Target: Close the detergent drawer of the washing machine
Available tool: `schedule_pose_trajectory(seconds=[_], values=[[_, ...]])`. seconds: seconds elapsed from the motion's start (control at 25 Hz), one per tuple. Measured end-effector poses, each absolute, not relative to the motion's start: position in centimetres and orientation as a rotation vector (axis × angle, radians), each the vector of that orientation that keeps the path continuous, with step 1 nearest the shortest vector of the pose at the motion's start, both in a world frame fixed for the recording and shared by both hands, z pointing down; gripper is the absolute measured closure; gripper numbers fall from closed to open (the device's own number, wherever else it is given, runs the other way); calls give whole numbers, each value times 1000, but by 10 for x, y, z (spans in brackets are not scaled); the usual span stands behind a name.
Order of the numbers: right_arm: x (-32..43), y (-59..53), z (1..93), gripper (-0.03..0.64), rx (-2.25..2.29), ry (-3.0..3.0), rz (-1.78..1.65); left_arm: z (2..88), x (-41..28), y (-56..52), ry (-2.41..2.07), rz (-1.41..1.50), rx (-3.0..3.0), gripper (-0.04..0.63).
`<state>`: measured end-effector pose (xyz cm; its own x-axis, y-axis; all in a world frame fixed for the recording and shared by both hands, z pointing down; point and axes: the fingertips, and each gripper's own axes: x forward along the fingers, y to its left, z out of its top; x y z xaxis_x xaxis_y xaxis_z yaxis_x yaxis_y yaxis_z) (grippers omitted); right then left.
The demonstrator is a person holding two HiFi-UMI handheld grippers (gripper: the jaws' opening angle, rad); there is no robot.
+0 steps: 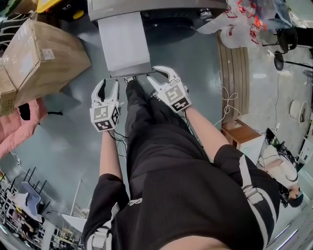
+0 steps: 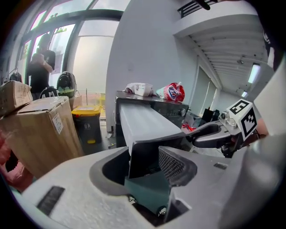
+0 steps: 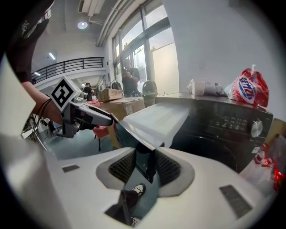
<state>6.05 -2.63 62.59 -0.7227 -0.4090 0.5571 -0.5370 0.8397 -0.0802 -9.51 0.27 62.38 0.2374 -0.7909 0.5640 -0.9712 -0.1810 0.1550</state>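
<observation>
The washing machine's [image 1: 161, 7] white detergent drawer [image 1: 124, 41] is pulled far out toward me. Its dark front panel [image 1: 129, 72] faces me. My left gripper [image 1: 108, 87] is at the panel's left corner, my right gripper [image 1: 161, 73] at its right corner. In the left gripper view the panel [image 2: 143, 156] fills the gap of the left gripper [image 2: 143, 165], and the mesh pad [image 2: 174, 163] lies against it. In the right gripper view the thin panel edge [image 3: 144, 161] sits squeezed between both pads of the right gripper [image 3: 145, 167].
Cardboard boxes [image 1: 39, 58] stand left of the drawer, with a pink bundle [image 1: 19, 122] nearer me. A wooden board [image 1: 234, 63] lies to the right. Bags [image 3: 248, 87] sit on top of the machine. A yellow-lidded bin [image 2: 87, 120] and a person [image 2: 40, 67] are farther off.
</observation>
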Motion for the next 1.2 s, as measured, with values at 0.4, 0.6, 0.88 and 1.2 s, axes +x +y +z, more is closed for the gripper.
schedule_pose_trajectory(seconds=[0.4, 0.6, 0.88, 1.2], values=[[60, -28, 624, 482, 737, -2479, 337, 621, -93, -1, -1579, 507, 2062, 402], [59, -26, 620, 482, 742, -2481, 335, 618, -94, 0, -1575, 509, 2065, 402], [54, -27, 614, 483, 756, -2492, 317, 613, -99, -4, -1585, 505, 2068, 402], [52, -36, 613, 483, 767, -2490, 317, 612, -101, -12, -1588, 501, 2059, 402]])
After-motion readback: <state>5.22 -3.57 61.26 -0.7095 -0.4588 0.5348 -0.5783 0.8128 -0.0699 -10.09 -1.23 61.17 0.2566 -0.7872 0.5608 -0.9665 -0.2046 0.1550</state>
